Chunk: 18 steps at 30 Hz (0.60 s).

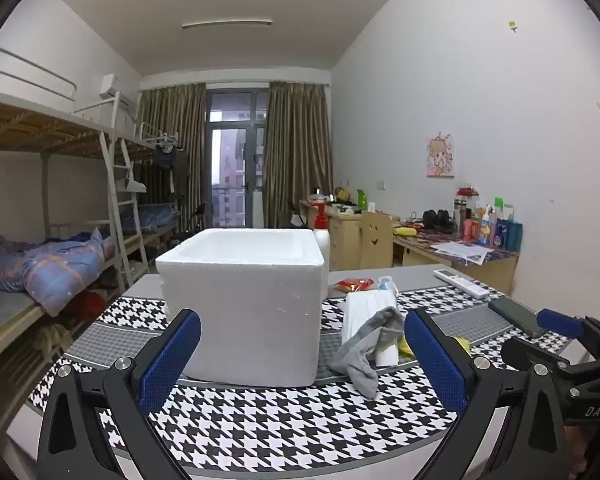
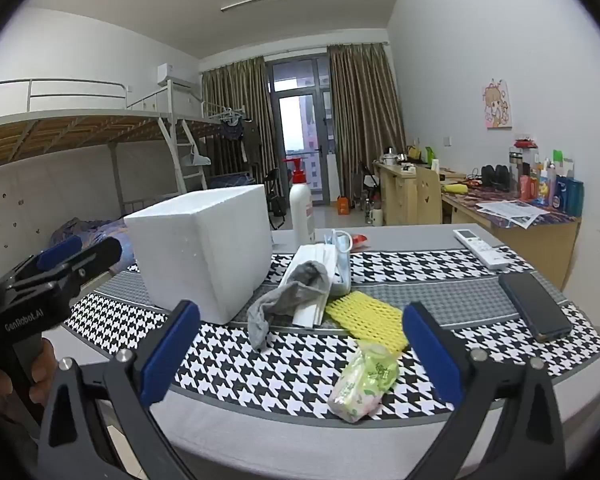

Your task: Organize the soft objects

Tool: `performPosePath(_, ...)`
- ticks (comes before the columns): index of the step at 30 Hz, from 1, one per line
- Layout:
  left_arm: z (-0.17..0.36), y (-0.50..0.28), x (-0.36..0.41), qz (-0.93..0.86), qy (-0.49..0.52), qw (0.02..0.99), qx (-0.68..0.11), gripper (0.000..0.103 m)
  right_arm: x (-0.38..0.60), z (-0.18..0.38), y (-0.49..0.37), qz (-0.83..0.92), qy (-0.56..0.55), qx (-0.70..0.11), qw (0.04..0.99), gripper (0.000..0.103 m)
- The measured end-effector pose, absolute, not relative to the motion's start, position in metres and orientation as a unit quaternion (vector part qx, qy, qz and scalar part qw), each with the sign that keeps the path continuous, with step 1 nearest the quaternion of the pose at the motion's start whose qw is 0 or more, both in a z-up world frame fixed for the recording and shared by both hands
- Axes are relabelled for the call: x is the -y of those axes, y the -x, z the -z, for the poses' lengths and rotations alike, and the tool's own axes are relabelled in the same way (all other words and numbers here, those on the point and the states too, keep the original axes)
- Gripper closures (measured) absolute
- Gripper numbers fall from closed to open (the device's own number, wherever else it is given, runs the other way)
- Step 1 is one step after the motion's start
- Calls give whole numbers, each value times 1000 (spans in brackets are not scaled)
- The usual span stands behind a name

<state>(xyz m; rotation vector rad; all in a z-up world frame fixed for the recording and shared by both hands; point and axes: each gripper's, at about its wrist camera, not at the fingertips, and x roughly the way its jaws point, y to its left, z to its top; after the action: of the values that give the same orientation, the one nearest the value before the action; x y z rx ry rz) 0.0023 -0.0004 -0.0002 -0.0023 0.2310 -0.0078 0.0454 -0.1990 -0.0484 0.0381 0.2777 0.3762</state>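
A white foam box (image 1: 244,304) (image 2: 204,256) stands open-topped on the houndstooth table cloth (image 1: 284,424) (image 2: 268,364). To its right a grey sock (image 1: 364,344) (image 2: 288,292) drapes over a white pack of face masks (image 1: 368,308) (image 2: 320,264). A yellow foam net (image 2: 368,316) lies beside them, and a green tissue pack (image 2: 364,380) lies nearest me. My left gripper (image 1: 300,344) is open in front of the box, holding nothing. My right gripper (image 2: 300,340) is open above the tissue pack, also holding nothing. Each gripper shows at the edge of the other's view.
A dark phone (image 2: 534,306) (image 1: 518,316) and a white remote (image 2: 480,254) (image 1: 462,284) lie at the table's right. A white pump bottle (image 2: 302,208) stands behind the box, with a red packet (image 1: 354,284) nearby. Bunk beds (image 1: 52,264) are left, desks (image 2: 512,216) right.
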Motion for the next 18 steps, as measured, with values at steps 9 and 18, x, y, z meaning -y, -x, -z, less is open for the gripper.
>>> performPosePath(9,3,-2,-3,3,8,994,-109,1,199,46,-44,-187,-19,-133,973,1)
performPosePath(18,5,-1,-3,1,7,994,-107,1,199,45,-44,-188,-16,-130,973,1)
